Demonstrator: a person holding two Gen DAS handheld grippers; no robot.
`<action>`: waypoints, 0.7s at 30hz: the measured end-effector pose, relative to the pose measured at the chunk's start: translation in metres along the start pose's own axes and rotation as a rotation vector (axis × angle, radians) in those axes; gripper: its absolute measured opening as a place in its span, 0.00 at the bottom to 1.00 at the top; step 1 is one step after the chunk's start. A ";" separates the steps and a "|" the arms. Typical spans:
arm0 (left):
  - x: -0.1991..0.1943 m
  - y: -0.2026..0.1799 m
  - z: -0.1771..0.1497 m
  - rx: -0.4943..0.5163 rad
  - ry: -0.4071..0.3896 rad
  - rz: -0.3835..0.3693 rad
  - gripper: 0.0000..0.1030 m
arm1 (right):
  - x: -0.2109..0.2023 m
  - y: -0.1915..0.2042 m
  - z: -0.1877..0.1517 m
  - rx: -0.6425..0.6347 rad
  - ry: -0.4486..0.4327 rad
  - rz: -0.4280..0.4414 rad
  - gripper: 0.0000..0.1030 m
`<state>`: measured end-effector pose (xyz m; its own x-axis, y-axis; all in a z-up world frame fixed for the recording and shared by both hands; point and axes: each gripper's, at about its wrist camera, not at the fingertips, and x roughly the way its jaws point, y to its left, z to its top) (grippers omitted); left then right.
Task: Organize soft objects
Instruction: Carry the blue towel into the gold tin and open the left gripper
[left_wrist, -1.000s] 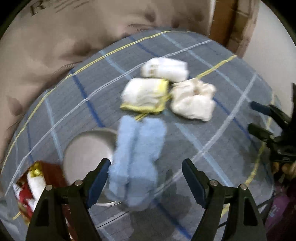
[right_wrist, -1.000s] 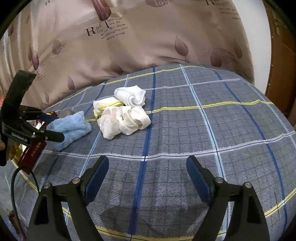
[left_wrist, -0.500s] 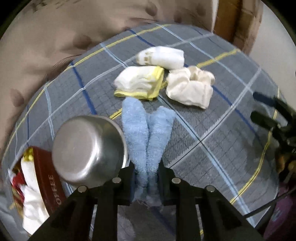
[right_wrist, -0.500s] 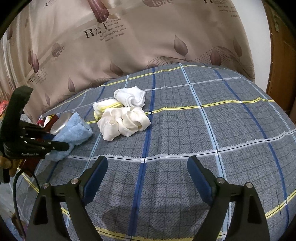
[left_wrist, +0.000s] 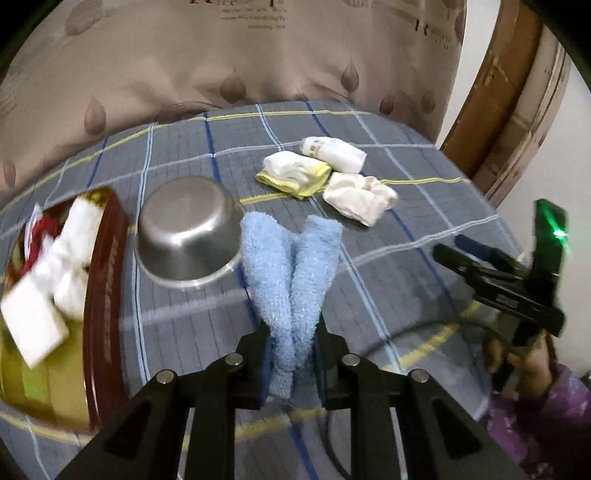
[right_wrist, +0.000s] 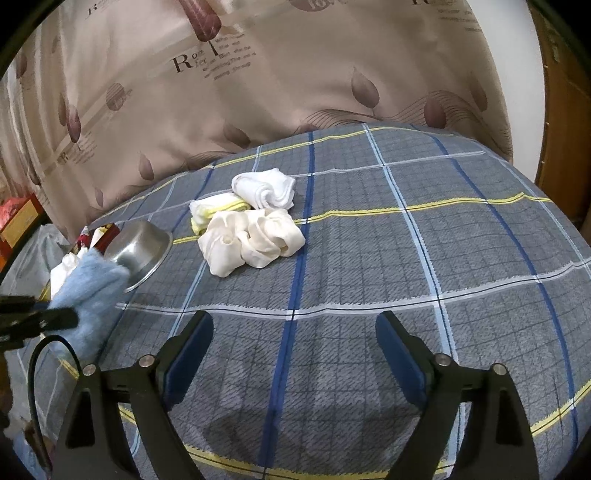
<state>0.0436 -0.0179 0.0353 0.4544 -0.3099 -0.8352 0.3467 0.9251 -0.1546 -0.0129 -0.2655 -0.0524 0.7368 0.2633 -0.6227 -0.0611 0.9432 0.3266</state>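
Left gripper (left_wrist: 291, 360) clamped on blue towel (left_wrist: 291, 266), right gripper (right_wrist: 293, 354) spread empty

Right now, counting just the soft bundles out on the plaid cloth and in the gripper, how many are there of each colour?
Light blue: 1, the fuzzy blue cloth pinched in the left gripper.
Plain white: 1, the white roll.
White with yellow trim: 1, the yellow-edged bundle.
Cream: 1, the cream bundle.
Total: 4
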 end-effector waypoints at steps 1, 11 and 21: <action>-0.007 0.000 -0.006 -0.017 -0.007 -0.006 0.18 | 0.000 0.002 0.000 -0.008 0.002 -0.003 0.89; -0.058 0.027 -0.044 -0.168 -0.067 -0.044 0.18 | 0.021 0.029 0.019 -0.117 0.065 0.003 0.90; -0.109 0.082 -0.073 -0.294 -0.146 0.051 0.18 | 0.058 0.044 0.049 -0.142 0.067 -0.067 0.92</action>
<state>-0.0377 0.1074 0.0752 0.5851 -0.2704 -0.7646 0.0787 0.9573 -0.2783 0.0606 -0.2186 -0.0395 0.6959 0.2074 -0.6876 -0.1113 0.9770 0.1820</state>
